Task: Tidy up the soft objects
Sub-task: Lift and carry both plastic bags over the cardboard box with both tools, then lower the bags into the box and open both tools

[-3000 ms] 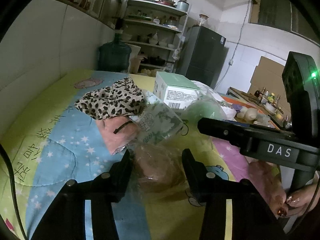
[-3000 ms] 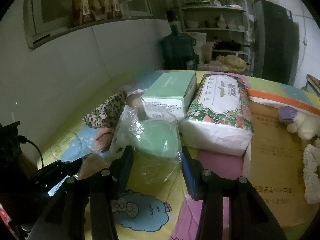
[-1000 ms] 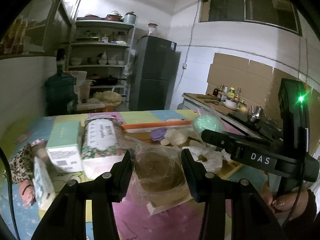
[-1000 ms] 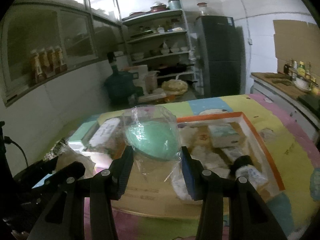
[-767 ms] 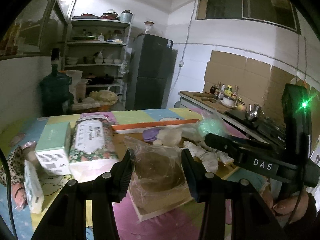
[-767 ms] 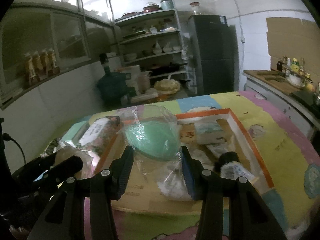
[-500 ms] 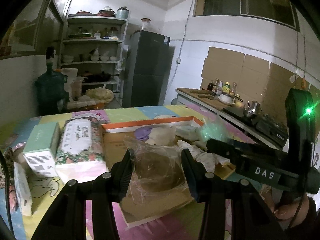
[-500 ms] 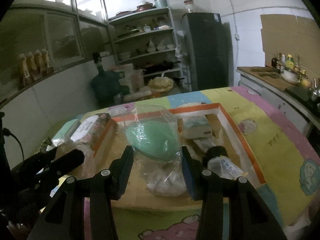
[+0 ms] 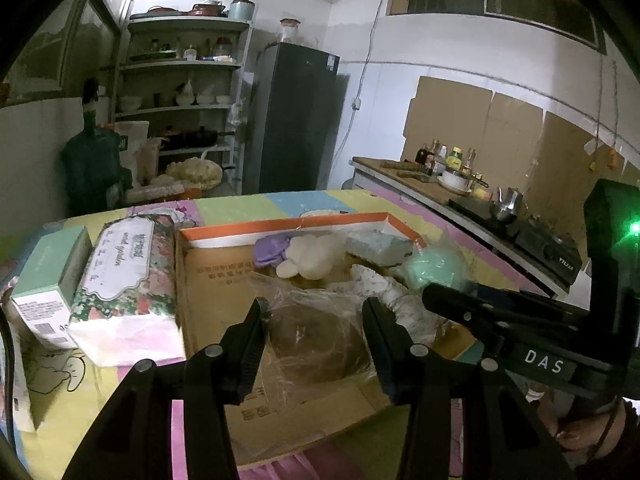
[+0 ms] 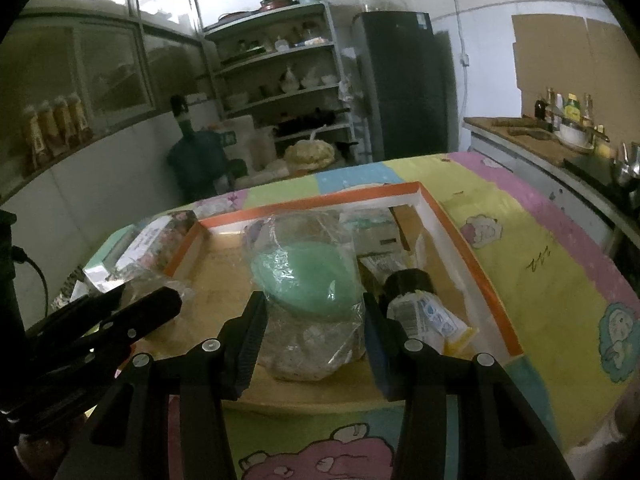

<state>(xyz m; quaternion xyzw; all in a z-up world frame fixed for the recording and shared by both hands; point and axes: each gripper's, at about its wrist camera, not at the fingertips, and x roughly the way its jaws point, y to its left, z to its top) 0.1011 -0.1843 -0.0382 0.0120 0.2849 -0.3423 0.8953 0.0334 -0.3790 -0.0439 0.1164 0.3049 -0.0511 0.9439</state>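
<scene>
Over box [image 9: 224, 280], both grippers gripping bags

green ball [image 10: 308, 280], brown ball [image 9: 316, 344], orange-rimmed box [image 10: 472, 264]

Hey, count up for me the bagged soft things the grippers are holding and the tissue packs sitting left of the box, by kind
Bagged soft items held: 2, the brown one in the left gripper and the green one in the right gripper.
Tissue packs left of the cardboard box: 2, the floral pack and the mint box.
Total: 4.
</scene>
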